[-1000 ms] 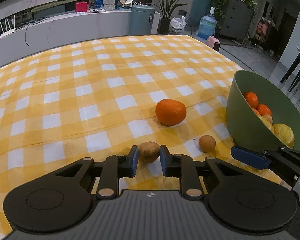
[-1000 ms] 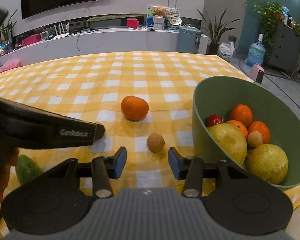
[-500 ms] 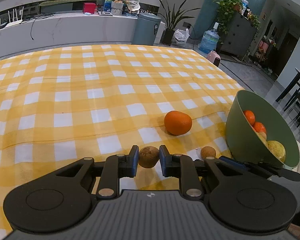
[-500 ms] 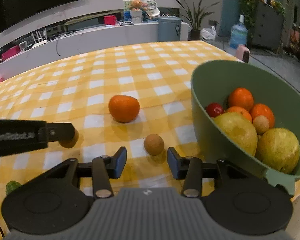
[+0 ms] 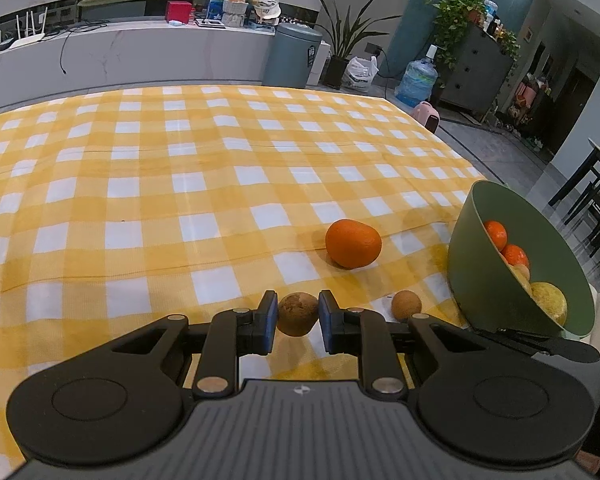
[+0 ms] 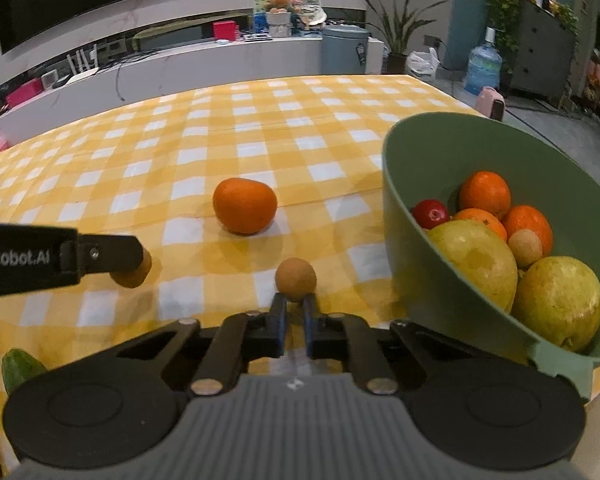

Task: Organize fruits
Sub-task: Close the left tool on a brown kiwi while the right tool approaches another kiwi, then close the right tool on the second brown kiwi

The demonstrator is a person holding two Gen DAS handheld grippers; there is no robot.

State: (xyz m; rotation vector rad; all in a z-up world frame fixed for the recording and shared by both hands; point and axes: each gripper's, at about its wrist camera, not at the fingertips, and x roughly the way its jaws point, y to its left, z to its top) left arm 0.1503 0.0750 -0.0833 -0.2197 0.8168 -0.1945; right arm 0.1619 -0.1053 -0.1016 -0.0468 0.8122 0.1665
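Observation:
My left gripper [image 5: 298, 312] is shut on a small brown round fruit [image 5: 297, 314], low over the yellow checked cloth. In the right wrist view that fruit [image 6: 134, 270] sticks out past the left gripper's finger [image 6: 108, 252]. A second small brown fruit [image 6: 296, 279] lies on the cloth just beyond the tips of my right gripper [image 6: 295, 308], whose jaws stand shut with nothing between the pads. An orange [image 6: 245, 205] lies further back. The green bowl [image 6: 420, 184] to the right holds oranges, two yellow-green fruits, a small red fruit and a brown one.
A green cucumber-like thing [image 6: 20, 368] lies at the near left of the cloth. The bowl [image 5: 480, 240] stands at the table's right edge, near the front. Beyond the table are a white counter, a grey bin, plants and a water bottle.
My right gripper's jaws have come together from wide apart, and the loose brown fruit now sits right at their tips. The left gripper keeps its hold on its fruit.

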